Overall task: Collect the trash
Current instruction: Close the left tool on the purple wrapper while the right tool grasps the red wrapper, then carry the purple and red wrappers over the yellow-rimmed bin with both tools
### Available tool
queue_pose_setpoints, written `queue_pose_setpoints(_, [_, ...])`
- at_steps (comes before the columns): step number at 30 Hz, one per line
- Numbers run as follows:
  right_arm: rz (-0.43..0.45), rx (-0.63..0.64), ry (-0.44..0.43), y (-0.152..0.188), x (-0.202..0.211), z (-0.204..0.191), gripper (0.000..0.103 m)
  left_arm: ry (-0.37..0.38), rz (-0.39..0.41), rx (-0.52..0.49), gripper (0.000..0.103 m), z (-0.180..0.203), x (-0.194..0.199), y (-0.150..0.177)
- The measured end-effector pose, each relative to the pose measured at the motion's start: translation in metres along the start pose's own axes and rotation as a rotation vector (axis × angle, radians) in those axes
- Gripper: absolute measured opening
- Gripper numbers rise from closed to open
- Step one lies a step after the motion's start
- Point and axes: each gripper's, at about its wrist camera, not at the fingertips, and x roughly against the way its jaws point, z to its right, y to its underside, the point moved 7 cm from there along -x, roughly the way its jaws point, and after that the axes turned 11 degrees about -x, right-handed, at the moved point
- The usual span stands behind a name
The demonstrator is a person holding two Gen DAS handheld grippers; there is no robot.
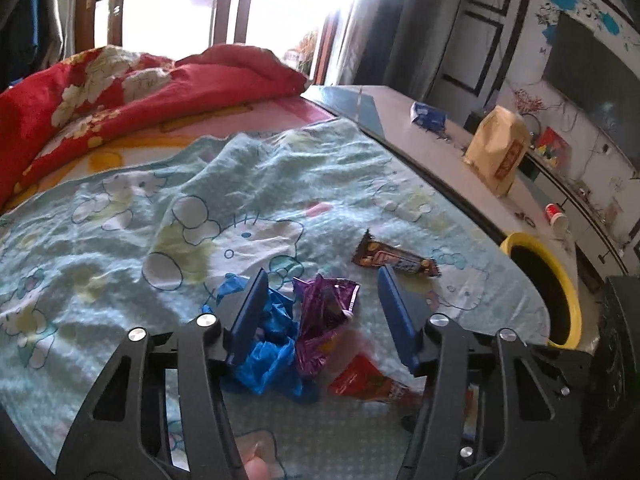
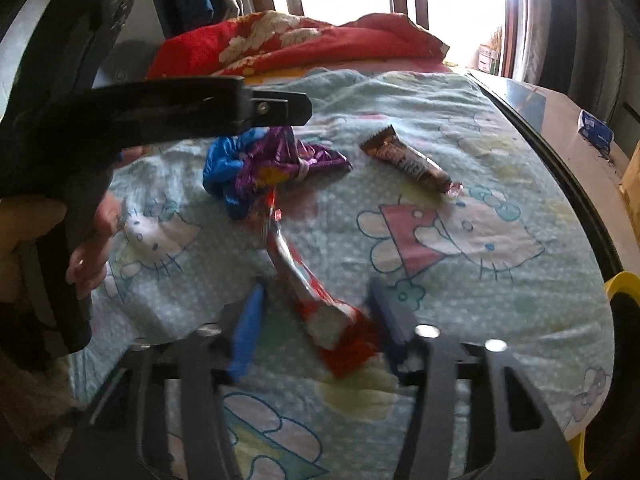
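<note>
Straddling the red wrapper point(image 2: 320, 304) with jaws apart, apparently to pinch it, the right gripper point(image 2: 316, 292) works nearest, while beyond that wrapper the left gripper point(image 1: 324, 280) spreads around the purple wrapper point(image 1: 324, 312) and blue bag point(image 1: 268, 344), the brown bar point(image 1: 394, 260) farthest on the bed point(image 1: 120, 220).

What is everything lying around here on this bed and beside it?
Crumpled blue plastic bag: one, blue, on the sheet beside the purple wrapper.
Purple foil wrapper: one, purple, mid-sheet.
Red snack wrapper: one, red, nearest the right gripper.
Brown chocolate bar wrapper: one, brown, lying apart.
Yellow-rimmed bin: one, yellow and black, at the bed's edge.
Tan paper bag: one, tan, upright on the side table.
Red floral quilt: one, red, far end.
Cartoon-print sheet: one, pale green.
Left gripper: open, over the purple wrapper.
Right gripper: open, around the red wrapper.
</note>
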Motion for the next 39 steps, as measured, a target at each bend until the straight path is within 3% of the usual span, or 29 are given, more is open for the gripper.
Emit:
queue_pose_setpoints(4, [0.008, 0.036, 0.008, 0.003, 0.001, 0.0, 0.03, 0.009, -0.026, 0.01, 0.032, -0.002, -0.01, 0.004])
queue_pose_setpoints(10, [0.005, 0.042, -0.004, 0.007, 0.006, 0.0, 0.02, 0.019, -0.052, 0.014, 0.016, 0.002, -0.018, 0.011])
queue_pose_setpoints(25, [0.042, -0.003, -0.028, 0.001, 0.034, 0.005, 0.019, 0.067, 0.066, 0.042, 0.014, 0.013, 0.022, -0.01])
queue_pose_setpoints(39, [0.163, -0.122, 0.027, -0.022, 0.084, 0.059, 0.019, 0.124, 0.126, -0.022, 0.014, 0.057, 0.043, -0.034])
